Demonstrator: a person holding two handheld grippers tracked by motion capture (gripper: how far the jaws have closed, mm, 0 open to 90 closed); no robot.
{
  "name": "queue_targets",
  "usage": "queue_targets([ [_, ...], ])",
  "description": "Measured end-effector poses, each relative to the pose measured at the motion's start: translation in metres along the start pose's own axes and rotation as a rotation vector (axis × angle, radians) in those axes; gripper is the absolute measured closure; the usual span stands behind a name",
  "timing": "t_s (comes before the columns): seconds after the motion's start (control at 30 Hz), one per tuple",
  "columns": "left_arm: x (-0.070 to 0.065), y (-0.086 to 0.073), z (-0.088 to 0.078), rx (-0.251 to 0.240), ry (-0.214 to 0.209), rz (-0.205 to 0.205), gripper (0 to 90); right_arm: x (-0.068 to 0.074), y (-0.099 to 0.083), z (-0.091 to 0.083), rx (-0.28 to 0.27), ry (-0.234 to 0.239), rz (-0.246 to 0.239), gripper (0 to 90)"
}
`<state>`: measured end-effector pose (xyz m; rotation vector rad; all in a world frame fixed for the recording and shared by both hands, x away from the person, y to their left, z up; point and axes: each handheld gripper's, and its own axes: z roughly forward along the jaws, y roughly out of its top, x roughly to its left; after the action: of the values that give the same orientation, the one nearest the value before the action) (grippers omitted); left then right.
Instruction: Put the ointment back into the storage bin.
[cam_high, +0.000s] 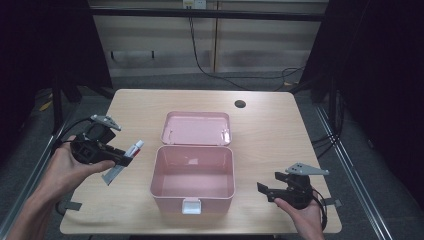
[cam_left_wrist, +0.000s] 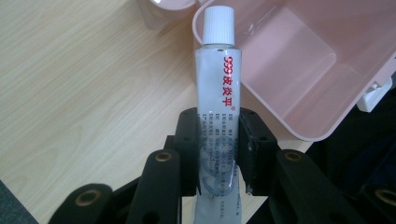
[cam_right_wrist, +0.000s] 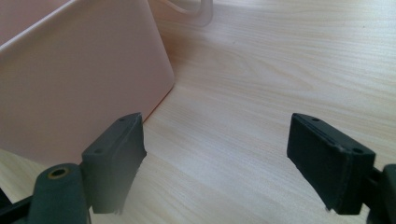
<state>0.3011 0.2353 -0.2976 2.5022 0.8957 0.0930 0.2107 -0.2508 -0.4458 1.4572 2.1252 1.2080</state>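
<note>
In the high view, the left gripper sits at nine o'clock of the open pink box, its jaws pinching a white tube that slants with its cap toward one o'clock, above the wooden table. The box lid lies flat at twelve o'clock of the box. The right gripper is at three o'clock of the box, jaws spread with nothing between them. In the left gripper view, the tube stands clamped between the black jaws, its white cap at twelve o'clock, over the box rim. In the right gripper view, the jaws stand wide apart over bare table, the box wall at ten o'clock.
</note>
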Motion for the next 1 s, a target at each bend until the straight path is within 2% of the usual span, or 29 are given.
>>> queue_targets([
  [0.4,-0.010,0.015,0.004,0.010,-0.019,0.055,71.5,0.000,0.001,-0.001,-0.012,0.002,-0.005,17.9],
  [0.57,-0.014,0.019,0.007,0.004,-0.021,0.053,71.6,0.001,0.001,-0.003,-0.027,0.007,-0.011,17.4],
  [0.7,-0.018,0.023,0.008,0.016,-0.031,0.073,71.6,0.001,0.002,-0.003,-0.036,0.011,-0.015,17.1],
  [0.9,-0.027,0.031,0.011,0.025,-0.037,0.108,71.5,0.001,0.002,-0.004,-0.034,0.009,-0.016,17.0],
  [0.97,-0.032,0.037,0.012,0.028,-0.040,0.150,71.5,0.001,0.002,-0.003,-0.033,0.010,-0.017,17.0],
  [1.0,-0.032,0.037,0.012,0.028,-0.040,0.150,71.5,0.001,0.002,-0.003,-0.033,0.010,-0.017,17.0],
])
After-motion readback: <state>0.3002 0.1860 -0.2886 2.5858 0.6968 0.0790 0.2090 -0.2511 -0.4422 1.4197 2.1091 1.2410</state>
